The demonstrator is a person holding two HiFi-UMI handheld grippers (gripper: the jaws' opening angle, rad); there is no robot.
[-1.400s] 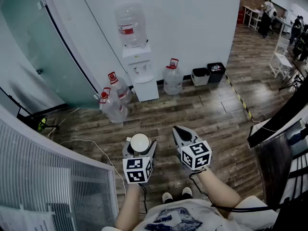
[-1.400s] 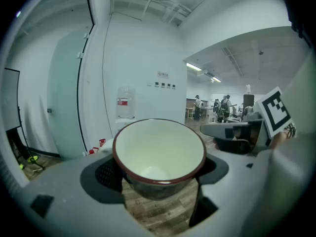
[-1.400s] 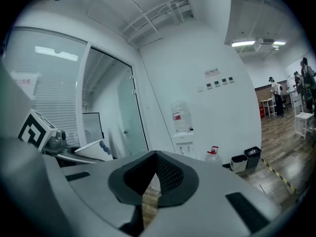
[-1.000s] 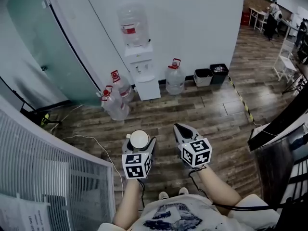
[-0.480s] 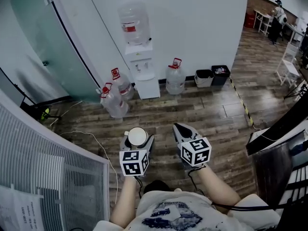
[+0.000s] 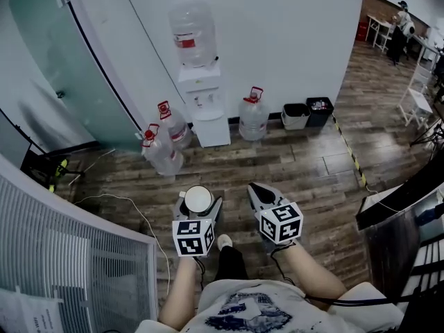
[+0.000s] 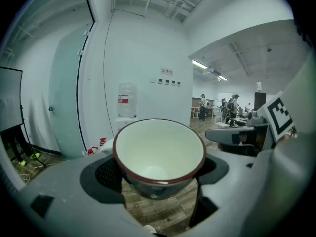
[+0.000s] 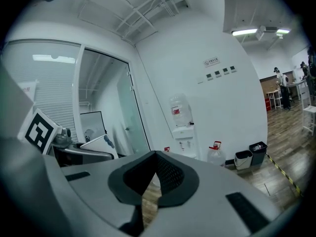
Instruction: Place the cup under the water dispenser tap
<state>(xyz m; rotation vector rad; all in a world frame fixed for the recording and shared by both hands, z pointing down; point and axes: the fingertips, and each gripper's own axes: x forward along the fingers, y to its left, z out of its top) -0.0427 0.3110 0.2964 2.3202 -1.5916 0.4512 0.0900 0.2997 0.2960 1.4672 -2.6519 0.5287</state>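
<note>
A cup [image 7: 159, 157], white inside with a dark red rim, sits upright between the jaws of my left gripper [image 7: 160, 174], which is shut on it; in the head view the cup [image 6: 198, 200] shows above that gripper's marker cube. My right gripper [image 6: 258, 193] is held beside it at the same height, shut and empty [image 8: 148, 191]. The white water dispenser [image 6: 201, 96], with a clear bottle on top, stands against the white wall several steps ahead; its taps [image 8: 184, 143] look small and far off in the right gripper view.
Water bottles [image 6: 163, 148] stand on the wooden floor left of the dispenser and one [image 6: 252, 116] to its right. Two small bins [image 6: 307, 113] sit further right by the wall. A glass partition [image 6: 62, 68] runs along the left, and a slatted panel [image 6: 62, 255] is near left.
The view has shifted slightly as the person steps forward; a foot now shows between the grippers. Both grippers keep their pose and the cup stays held.
</note>
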